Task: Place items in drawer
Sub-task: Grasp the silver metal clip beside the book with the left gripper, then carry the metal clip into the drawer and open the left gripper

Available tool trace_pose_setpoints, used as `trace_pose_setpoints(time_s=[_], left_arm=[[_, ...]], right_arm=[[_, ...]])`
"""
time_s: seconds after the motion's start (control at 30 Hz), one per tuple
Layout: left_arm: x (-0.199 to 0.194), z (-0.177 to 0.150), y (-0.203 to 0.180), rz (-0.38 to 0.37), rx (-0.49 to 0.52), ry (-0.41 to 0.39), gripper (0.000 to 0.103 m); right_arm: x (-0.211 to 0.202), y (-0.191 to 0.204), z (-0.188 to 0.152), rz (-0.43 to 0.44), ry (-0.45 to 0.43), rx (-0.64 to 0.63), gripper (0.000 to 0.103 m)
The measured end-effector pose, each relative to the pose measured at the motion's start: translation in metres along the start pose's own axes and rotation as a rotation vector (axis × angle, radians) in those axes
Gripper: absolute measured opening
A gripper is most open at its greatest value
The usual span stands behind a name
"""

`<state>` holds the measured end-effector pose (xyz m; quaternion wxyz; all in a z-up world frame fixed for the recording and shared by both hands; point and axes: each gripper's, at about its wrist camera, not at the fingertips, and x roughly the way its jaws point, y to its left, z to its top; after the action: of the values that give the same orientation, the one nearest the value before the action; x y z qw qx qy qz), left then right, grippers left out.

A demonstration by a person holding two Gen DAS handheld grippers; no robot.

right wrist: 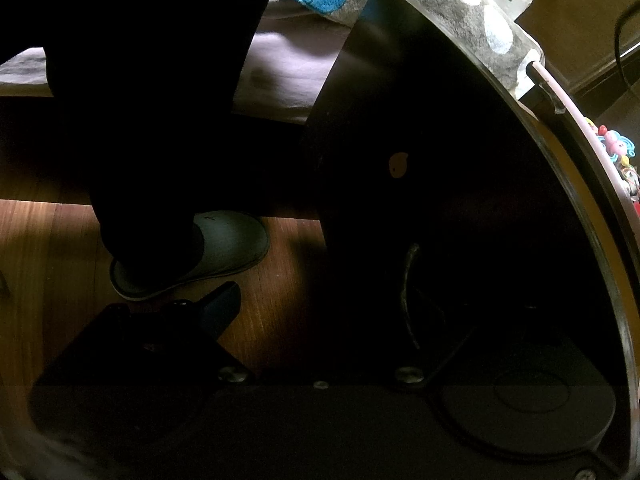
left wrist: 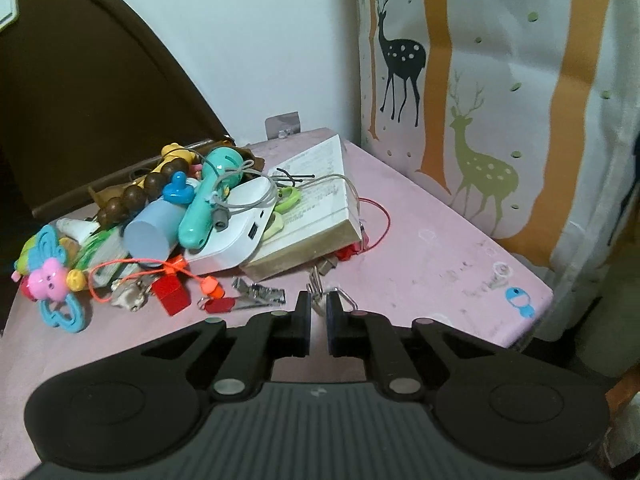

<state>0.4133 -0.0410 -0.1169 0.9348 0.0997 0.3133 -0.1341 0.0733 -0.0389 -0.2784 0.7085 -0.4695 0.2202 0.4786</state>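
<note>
The left black two-finger gripper (left wrist: 318, 312), nearly pressed together, pinched a small, light, slippery silver metal clip (left wrist: 320, 298); the right gripper's spread was indiscernible.

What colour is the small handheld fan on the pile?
Teal handheld fan, clearest in the left wrist view.

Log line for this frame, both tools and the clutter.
left tool: nearly shut at metal clip | right tool: low by dark cabinet front, state unclear | pile: on pink tabletop
</note>
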Motion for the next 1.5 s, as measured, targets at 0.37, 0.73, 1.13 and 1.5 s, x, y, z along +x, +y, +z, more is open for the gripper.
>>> trace_pose_setpoints(time_s=[0.37,0.73,1.13,1.5], left_arm=[[0.020,0.009,-0.004,-0.005,-0.015,0.005,0.030],[0.024,0.006,0.007,-0.032,-0.098,-0.005,0.007],[-0.031,-0.007,0.008,-0.029,-0.086,-0.033,0.005],[-0.083,-0.039,0.003,-0.061,-0.102,-0.016,0.005]], right_arm=[[0.001,0.000,0.001,-0.002,0.003,-0.001,0.092],[0.001,0.000,0.000,0.002,-0.001,-0.011,0.092],[0.001,0.000,0.001,0.000,0.006,-0.010,0.092],[0.001,-0.001,0.000,0.003,0.007,-0.013,0.092]])
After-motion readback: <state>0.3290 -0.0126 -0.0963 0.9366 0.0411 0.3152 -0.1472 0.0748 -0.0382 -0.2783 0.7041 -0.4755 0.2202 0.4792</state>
